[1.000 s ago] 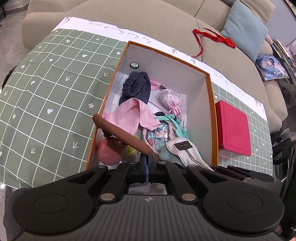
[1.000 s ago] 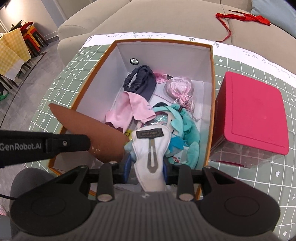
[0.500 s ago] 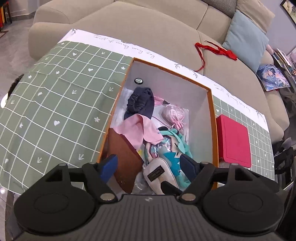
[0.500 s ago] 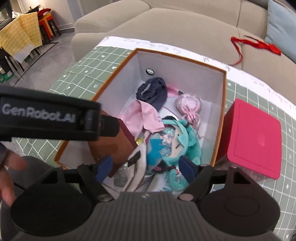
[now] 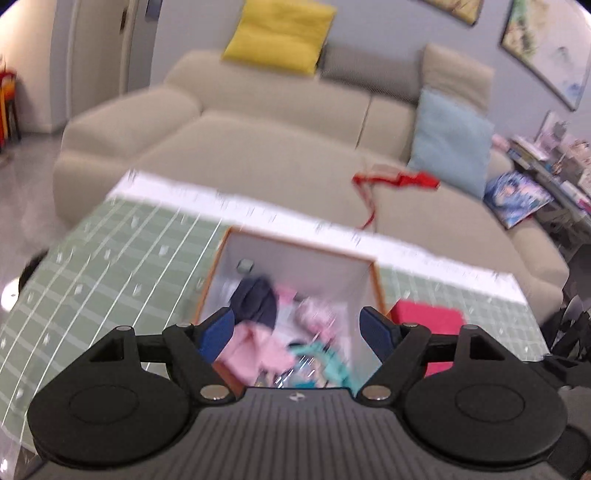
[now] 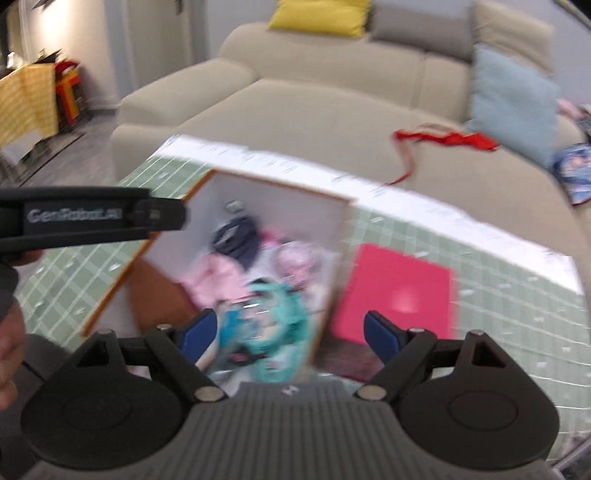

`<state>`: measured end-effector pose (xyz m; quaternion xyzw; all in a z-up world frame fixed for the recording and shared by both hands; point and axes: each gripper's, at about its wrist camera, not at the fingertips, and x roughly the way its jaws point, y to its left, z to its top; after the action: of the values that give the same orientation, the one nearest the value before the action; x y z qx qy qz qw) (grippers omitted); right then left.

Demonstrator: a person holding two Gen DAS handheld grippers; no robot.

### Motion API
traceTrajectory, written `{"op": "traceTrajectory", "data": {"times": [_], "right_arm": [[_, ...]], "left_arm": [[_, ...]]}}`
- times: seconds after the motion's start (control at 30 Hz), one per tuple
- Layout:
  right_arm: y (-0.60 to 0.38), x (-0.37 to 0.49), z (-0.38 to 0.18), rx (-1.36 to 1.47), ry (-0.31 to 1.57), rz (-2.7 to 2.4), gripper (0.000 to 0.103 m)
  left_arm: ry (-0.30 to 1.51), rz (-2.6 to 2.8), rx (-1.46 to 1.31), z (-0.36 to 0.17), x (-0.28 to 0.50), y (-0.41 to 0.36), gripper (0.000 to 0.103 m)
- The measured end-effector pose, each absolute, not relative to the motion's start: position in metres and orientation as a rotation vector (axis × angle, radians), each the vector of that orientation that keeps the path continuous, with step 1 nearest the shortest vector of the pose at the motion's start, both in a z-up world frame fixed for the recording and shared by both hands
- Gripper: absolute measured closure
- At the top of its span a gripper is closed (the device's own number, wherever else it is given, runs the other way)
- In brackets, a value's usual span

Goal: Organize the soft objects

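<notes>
Both tools empty: left tool [image 5: 297, 330] and right tool [image 6: 284, 334] spread wide, above the near end of the box [image 6: 345, 258]. Soft items [image 6: 266, 317] all piled inside it on the bench [image 5: 110, 266], so sorting looks done. Frames blurred.

Beige sectional sofa [image 5: 280, 147] with yellow cushion [image 5: 277, 35], grey wall [image 5: 388, 26] behind.
</notes>
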<state>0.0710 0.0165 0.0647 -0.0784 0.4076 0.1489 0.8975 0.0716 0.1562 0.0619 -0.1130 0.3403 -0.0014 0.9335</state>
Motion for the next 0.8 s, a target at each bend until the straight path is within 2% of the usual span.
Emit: {"op": "traceTrajectory", "data": {"times": [0.13,0.4,0.8], "right_arm": [[-0.029,0.056,0.070,-0.167,0.769,0.183,0.018],[-0.108,0.028,0.052,-0.093,0.692,0.009,0.018],[-0.131,-0.013,0.033,-0.008,0.621,-0.037,0.018]], "left_arm": [[0.543,-0.001,-0.161,0.068,0.051,0.116,0.011],[0.433,-0.097,-0.020,0.054,0.017,0.041,0.010],[0.486,-0.093,0.017,0.028,0.003,0.022,0.010]]}}
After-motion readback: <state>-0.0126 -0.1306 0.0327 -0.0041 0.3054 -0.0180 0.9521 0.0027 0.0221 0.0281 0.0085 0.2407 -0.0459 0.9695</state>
